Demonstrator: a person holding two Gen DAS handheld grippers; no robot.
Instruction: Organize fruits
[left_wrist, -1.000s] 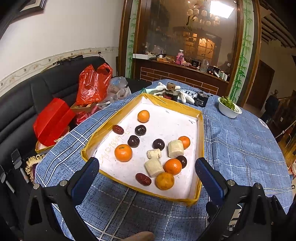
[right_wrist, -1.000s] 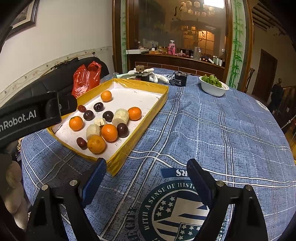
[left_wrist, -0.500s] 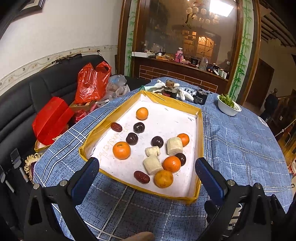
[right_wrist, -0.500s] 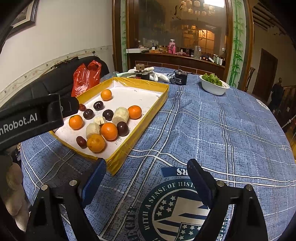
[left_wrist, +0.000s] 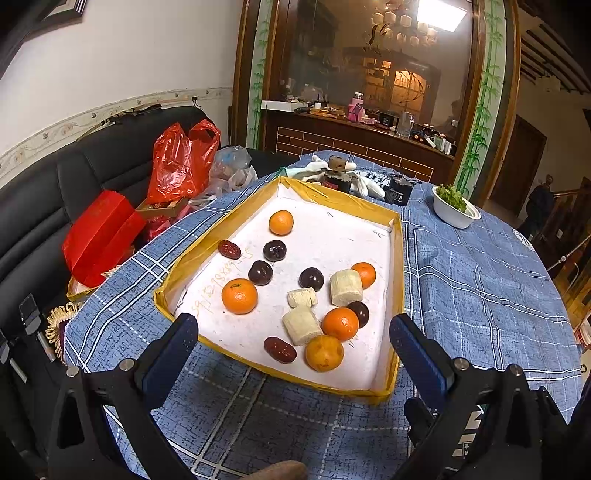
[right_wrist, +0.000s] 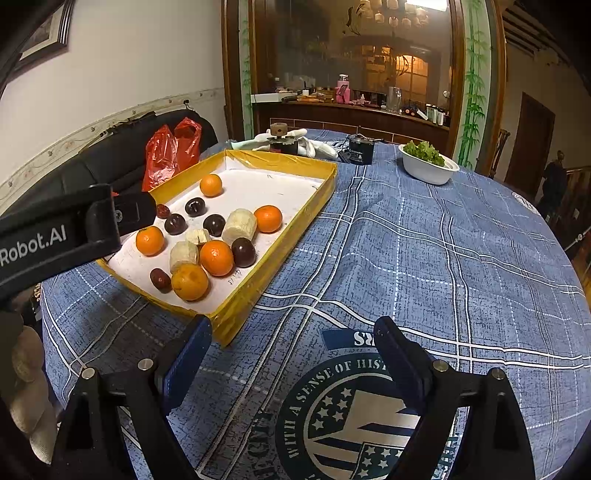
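A yellow-rimmed white tray (left_wrist: 396, 258) (right_wrist: 295, 225) sits on the blue plaid tablecloth. It holds several oranges (left_wrist: 239, 296) (right_wrist: 217, 257), dark round fruits (left_wrist: 311, 277) (right_wrist: 243, 252), red dates (left_wrist: 280, 349) (right_wrist: 160, 278) and pale cut pieces (left_wrist: 346, 287) (right_wrist: 240, 225), scattered and mixed. My left gripper (left_wrist: 293, 341) is open and empty, just short of the tray's near edge. My right gripper (right_wrist: 293, 341) is open and empty over the cloth, right of the tray's near corner. The left gripper's black body (right_wrist: 55, 232) shows at the left of the right wrist view.
A white bowl of greens (left_wrist: 455, 210) (right_wrist: 426, 164) stands at the table's far right. A black box (right_wrist: 361, 149) and white gloves with a small jar (left_wrist: 338, 177) lie behind the tray. Red bags (left_wrist: 181, 162) sit on the black sofa at left.
My left gripper has drawn back slightly and drifted left, so the tray sits a little farther off. The right gripper has barely moved. No fruit has shifted.
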